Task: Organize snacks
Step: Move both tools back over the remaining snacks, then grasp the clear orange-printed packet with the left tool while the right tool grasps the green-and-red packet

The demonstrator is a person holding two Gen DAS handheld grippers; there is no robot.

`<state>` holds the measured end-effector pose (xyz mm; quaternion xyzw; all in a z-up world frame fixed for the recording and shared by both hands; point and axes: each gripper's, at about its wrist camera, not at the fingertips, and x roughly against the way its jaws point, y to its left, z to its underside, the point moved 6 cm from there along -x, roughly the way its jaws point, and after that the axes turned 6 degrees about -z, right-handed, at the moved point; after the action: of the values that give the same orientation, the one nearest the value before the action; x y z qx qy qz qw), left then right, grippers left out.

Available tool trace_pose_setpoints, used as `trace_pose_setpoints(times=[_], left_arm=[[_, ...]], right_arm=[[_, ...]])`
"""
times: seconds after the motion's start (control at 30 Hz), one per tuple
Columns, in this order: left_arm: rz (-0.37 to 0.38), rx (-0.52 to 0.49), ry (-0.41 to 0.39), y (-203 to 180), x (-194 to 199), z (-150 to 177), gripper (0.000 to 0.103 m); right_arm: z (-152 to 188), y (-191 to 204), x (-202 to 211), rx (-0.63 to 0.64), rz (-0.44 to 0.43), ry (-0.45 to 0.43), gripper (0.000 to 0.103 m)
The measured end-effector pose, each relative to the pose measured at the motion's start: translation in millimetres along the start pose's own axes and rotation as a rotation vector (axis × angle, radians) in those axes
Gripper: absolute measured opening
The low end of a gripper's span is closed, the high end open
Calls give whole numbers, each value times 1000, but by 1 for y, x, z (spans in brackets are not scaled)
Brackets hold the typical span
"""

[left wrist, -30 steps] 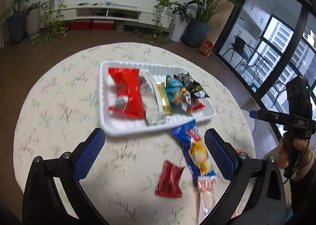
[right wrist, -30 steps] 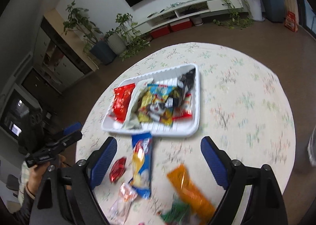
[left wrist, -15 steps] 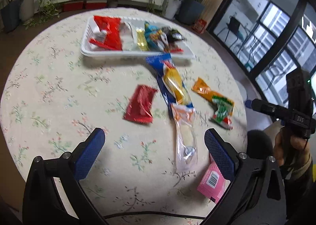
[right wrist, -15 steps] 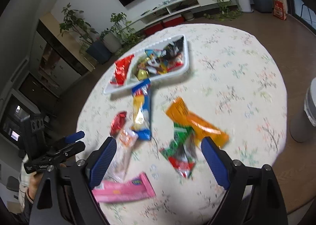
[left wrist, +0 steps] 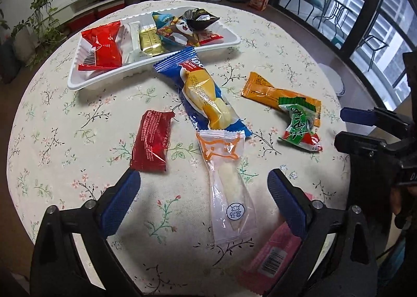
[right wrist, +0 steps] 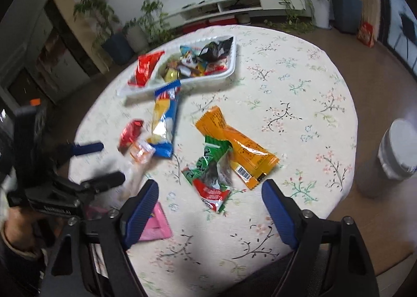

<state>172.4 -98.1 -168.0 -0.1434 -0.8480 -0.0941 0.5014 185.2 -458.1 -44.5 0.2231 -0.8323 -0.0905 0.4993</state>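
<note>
White with a floral print, the cloth covers a round desk (left wrist: 52, 119) strewn with wrapped snacks. At the far side sits a white rectangular plastic tray (left wrist: 86, 80) already holding several packets, among them a bright red foil packet (left wrist: 104, 49), a gold foil bar (left wrist: 149, 41) and a black wrapper (left wrist: 200, 19).

Loose on the desk we see a long blue packet with a yellow cake inside (left wrist: 206, 96), its far end lapping over the tray's near rim. Touching its near end lies a clear wrapper with orange print holding a pale stick (left wrist: 229, 187). Left of these rests a dark red foil packet (left wrist: 152, 140). To the right, an orange wrapper (left wrist: 263, 91) lies partly under a green and red packet (left wrist: 299, 125). A pink packet with a barcode (left wrist: 273, 258) lies at the desk's near edge.

Our left gripper (left wrist: 203, 200) hangs over the clear wrapper, jaws spread and just now narrowing, pressing on nothing. Our right gripper (right wrist: 208, 208) hangs over the green and red packet, jaws likewise spread and just now narrowing, apart from the packet.
</note>
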Motion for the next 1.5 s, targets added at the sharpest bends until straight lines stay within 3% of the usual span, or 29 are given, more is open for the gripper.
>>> trace_pose_setpoints(times=[0.17,0.57,0.63,0.7,0.87,1.2,1.5], left_arm=[[-11,-28,33,-4,-14,0,73],[-22,-48,70,-8,-41,-1,70],[-32,-50,65,-5,-41,-2,63],[-46,-52,57,-3,-40,-3,48],[-52,-51,51,5,-38,-3,33],[-33,-53,47,13,-28,9,20],[-19,-26,30,24,-15,24,20]], right_arm=[[0,7,-16,9,-12,29,70],[-2,2,-34,-29,-11,73,67],[-2,4,-35,-25,-10,73,67],[-2,5,-36,-22,-7,74,67],[-3,5,-39,-33,-4,79,67],[-5,1,-44,-64,14,89,67],[-9,4,-51,-58,39,101,67]])
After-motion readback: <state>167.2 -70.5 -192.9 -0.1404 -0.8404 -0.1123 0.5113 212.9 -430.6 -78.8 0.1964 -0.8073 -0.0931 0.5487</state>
